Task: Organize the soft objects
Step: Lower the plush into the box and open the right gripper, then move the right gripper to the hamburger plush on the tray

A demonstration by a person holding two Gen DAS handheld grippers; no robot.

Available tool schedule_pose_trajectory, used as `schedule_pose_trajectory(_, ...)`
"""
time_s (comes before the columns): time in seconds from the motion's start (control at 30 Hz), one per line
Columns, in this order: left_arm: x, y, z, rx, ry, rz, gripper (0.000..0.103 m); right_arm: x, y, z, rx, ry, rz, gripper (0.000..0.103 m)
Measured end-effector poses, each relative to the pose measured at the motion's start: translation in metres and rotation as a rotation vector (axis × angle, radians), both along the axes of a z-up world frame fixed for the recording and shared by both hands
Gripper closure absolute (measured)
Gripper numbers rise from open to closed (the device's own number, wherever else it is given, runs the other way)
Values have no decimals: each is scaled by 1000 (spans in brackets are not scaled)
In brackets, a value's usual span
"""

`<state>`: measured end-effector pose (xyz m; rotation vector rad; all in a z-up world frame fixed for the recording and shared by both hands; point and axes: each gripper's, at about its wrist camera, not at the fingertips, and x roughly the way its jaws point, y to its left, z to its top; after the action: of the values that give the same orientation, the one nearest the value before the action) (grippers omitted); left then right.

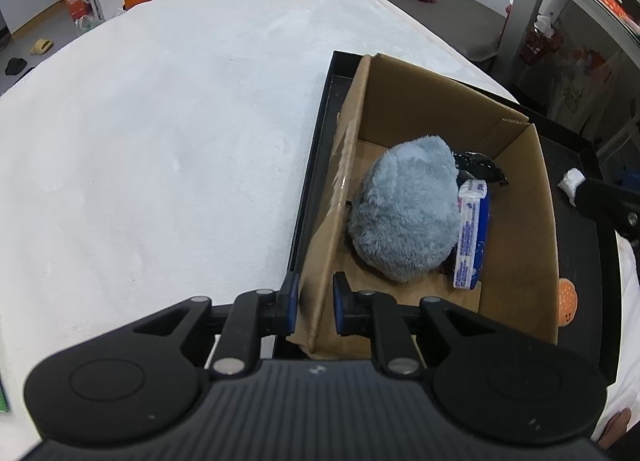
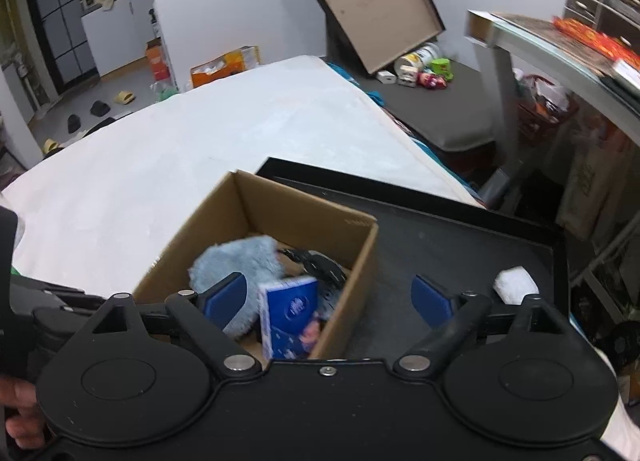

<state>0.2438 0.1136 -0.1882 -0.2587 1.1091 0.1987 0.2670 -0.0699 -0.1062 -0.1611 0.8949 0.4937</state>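
Grippers: left gripper [image 1: 315,303] is pinched onto the near-left wall of the cardboard box [image 1: 516,221], one pad outside, one inside. My guess is it's just steadying the box so it doesn't slide around. Right gripper [image 2: 330,299] has its jaws spread wide with nothing pressed between the pads, hanging over the box's near corner.

Tissue pack: blue and white packet [image 2: 290,315] standing on edge inside the box, leaning against the plush. Looks like it's been let go of and just propped where it landed.

Plush: fluffy grey-blue ball [image 1: 404,209], shaggy fur, fills most of the left half of the box floor. Squishy for sure, so it'll keep anything tucked beside it wedged upright.

Dark thing: black speckled item [image 1: 480,167] behind the plush at the far end, can't tell what it is.

Tray: box sits in a black tray [image 1: 316,165] on the white bed cover [image 1: 160,121].

Leftover: small white wad [image 2: 516,285] lying on the tray well right of the box, probably next to go in.
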Motion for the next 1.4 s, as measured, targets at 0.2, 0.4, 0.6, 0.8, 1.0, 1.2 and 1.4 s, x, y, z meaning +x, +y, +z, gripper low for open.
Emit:
schedule_pose_trajectory(0.2, 6, -7, 1, 24, 21, -20, 76, -8, -30, -6, 66, 0, -73, 11)
schedule_pose_trajectory(0.4, 6, -16, 2, 67, 27, -37, 59, -21, -53, -16, 103, -29, -134, 10)
schedule_pose_trajectory(0.6, 8, -26, 0, 110, 55, -46, 48, -26, -71, -37, 129, 37, -176, 10)
schedule_pose_trajectory(0.8, 7, -35, 1, 157, 77, -63, 40, -22, -91, -58, 139, 111, -233, 10)
schedule_pose_trajectory(1.0, 9, -42, -1, 186, 101, -68, 36, -15, -104, -78, 119, 164, -289, 10)
schedule_pose_trajectory(1.2, 13, -53, -1, 227, 117, -89, 35, -12, -109, -91, 125, 216, -324, 10)
schedule_pose_trajectory(1.4, 16, -63, 0, 267, 127, -112, 34, -6, -110, -100, 121, 251, -342, 9)
